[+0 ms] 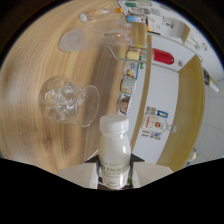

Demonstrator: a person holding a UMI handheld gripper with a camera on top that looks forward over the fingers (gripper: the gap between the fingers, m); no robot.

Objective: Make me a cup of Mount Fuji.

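Ice glass: the stemless glass (70, 101) sits ahead and to the left of the gripper, on the wooden tabletop (30, 75), already loaded with ice – that looks like the pour target

Far glassware: beyond it an upturned-looking wine glass (75, 39) and some clear tumblers (115, 32), too blurred to say more; best kept out of the swing path

Milk bottle: here it is, the white bottle (114, 150) with its white cap on, standing between the fingers with its label facing the camera

Gripper: the gripper (114, 176) has both pale fingers pressed against the bottle's sides, closed snugly on it low on the body

Step in hand, my read: carrying the bottle toward the ice glass; the view is tilted, so keep the bottle from slipping sideways in the hold

How to do it well: the cap is on, so nothing pours until it comes off; bring the neck over the glass rim, then tip slowly so the milk layers over the ice

Right side: a white shelf unit (165, 100) with bottles and boxes, including a red bottle (164, 56), well apart from the action
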